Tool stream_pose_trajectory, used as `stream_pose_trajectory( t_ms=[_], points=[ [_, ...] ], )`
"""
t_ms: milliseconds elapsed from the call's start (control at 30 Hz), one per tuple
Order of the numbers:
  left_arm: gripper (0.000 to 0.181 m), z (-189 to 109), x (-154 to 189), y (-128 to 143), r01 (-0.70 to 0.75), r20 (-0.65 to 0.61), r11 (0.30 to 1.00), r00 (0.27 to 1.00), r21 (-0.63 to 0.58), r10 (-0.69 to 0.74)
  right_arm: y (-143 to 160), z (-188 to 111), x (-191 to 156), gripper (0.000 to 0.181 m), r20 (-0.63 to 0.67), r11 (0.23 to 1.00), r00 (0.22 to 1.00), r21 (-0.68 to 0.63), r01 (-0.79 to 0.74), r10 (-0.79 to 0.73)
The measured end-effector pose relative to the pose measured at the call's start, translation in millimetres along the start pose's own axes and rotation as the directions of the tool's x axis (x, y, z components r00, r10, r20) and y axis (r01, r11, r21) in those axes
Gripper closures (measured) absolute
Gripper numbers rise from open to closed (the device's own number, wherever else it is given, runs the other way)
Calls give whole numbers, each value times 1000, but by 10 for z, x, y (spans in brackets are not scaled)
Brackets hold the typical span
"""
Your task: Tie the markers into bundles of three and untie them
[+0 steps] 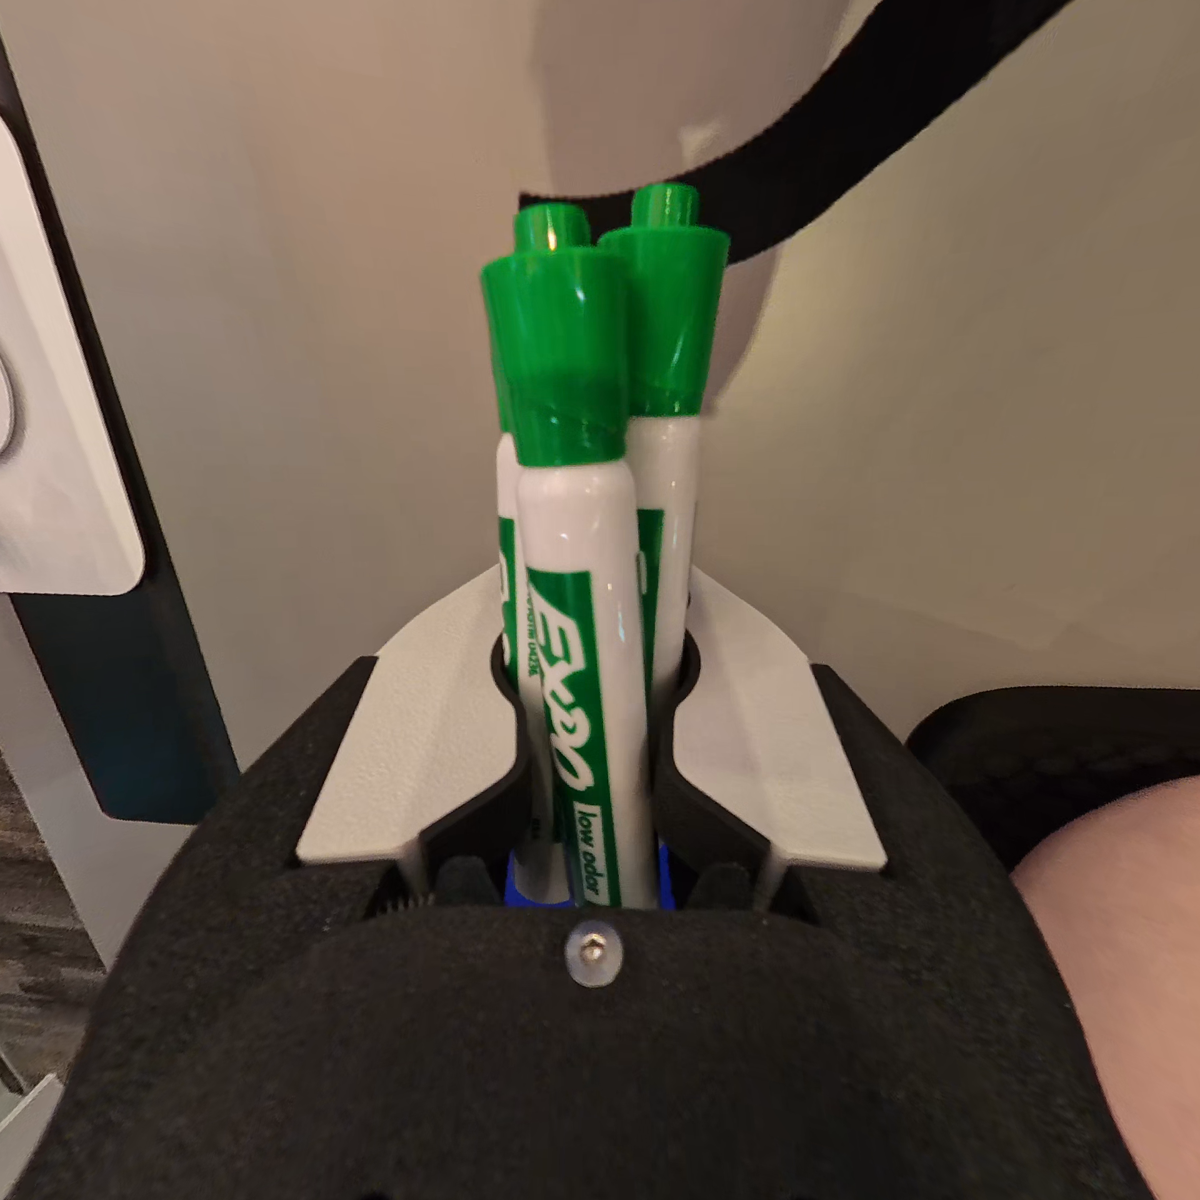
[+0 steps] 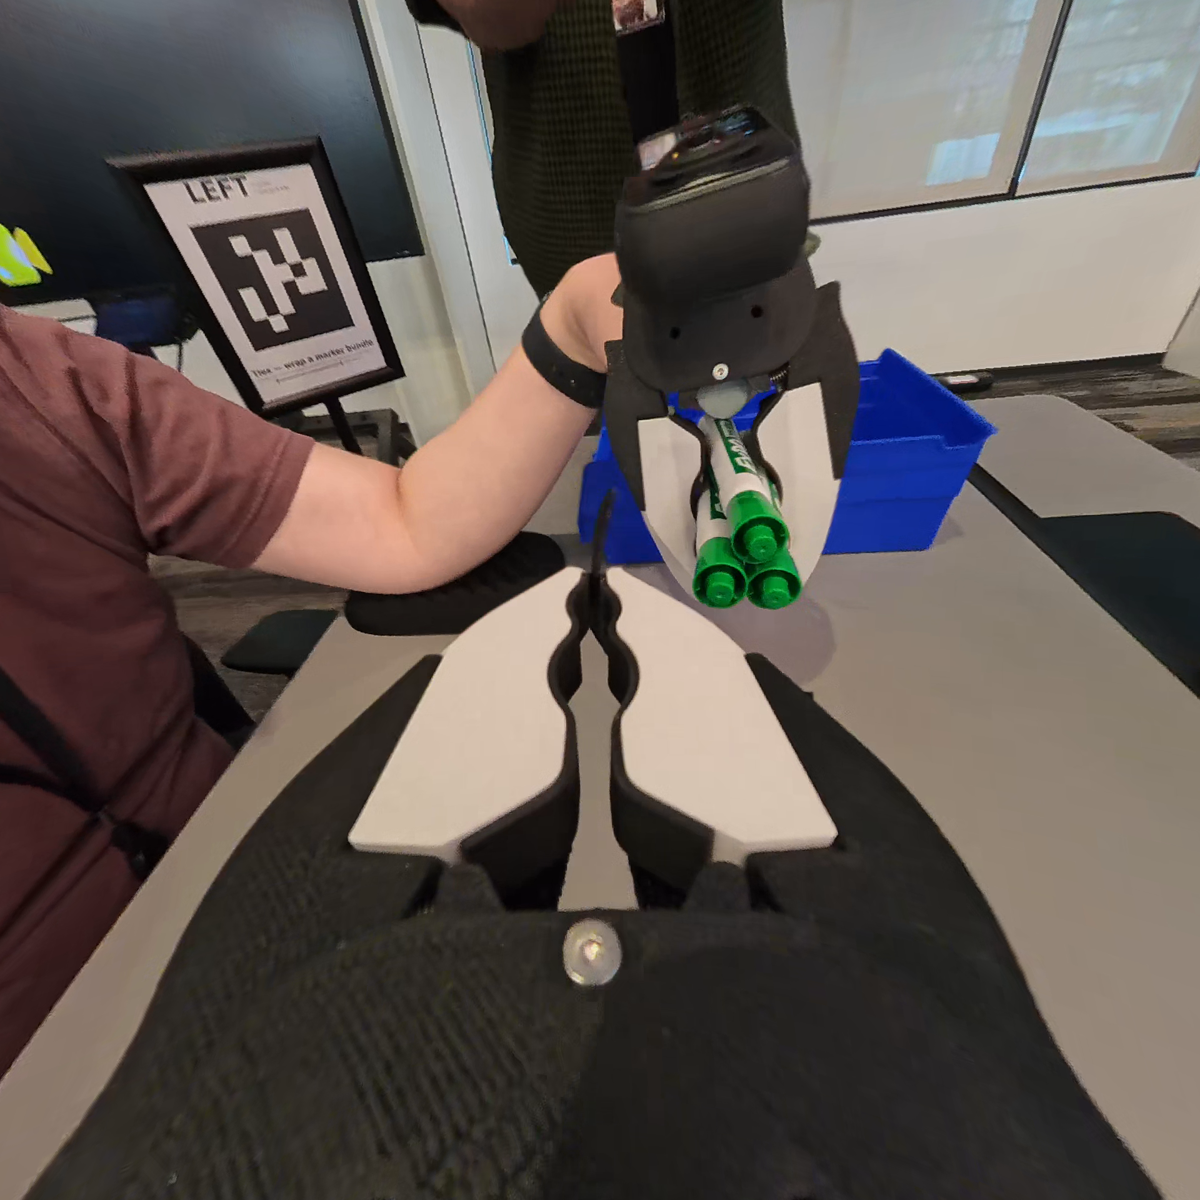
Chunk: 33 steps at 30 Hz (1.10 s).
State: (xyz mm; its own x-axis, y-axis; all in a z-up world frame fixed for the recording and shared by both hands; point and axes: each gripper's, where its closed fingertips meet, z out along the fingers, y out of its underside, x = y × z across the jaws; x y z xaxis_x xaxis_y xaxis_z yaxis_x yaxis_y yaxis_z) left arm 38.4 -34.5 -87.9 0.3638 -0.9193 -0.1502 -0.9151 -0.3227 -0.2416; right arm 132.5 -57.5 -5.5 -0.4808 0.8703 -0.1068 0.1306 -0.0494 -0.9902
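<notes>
The grey bench point(image 2: 909, 714) fills the lower half of the right wrist view. On it, right of centre toward the back, stands a blue bin point(image 2: 909, 467); its inside is hidden from this angle, so I cannot tell what it holds.

In the upper left of that view a framed sign point(image 2: 260, 273) with a black-and-white square marker leans on a stand. A person's arm point(image 2: 422, 493) reaches in from the left, a black band on the wrist.

The left tongs point(image 2: 737, 513), centre top of the right wrist view and above the bench, are clamped narrow on three green markers point(image 2: 747, 552), caps pointing at the camera in a tight triangle. In the left wrist view the same tongs point(image 1: 594, 623) grip the markers' point(image 1: 584, 584) white barrels, caps up the frame.

The right tongs point(image 2: 594, 597), centre frame, are pinched almost together at the tips on a thin black strap point(image 2: 600, 526) that sticks up from between them.
</notes>
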Motion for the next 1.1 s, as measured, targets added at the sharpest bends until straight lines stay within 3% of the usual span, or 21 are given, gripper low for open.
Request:
stream_pose_trajectory(
  t_ms=[467,633,800,967,1100],
  points=[
    [139,-98,55,-8,14,46,996,999,87,-18,-272,152,-69,178,150,957,955,103,-272,255],
    [139,-31,41,26,5,43,997,999,76,-8,-324,154,41,178,93,942,946,100,-320,311],
    [139,-48,-10,25,8,67,998,998,57,-12,-408,208,112,178,146,885,886,99,-456,440],
    [139,-22,50,34,-8,49,999,999,45,6,-313,301,94,178,192,864,848,-7,-503,495],
    [139,6,117,108,-23,13,999,1000,22,23,21,203,-27,178,209,845,821,-201,-496,531]
  ],
)
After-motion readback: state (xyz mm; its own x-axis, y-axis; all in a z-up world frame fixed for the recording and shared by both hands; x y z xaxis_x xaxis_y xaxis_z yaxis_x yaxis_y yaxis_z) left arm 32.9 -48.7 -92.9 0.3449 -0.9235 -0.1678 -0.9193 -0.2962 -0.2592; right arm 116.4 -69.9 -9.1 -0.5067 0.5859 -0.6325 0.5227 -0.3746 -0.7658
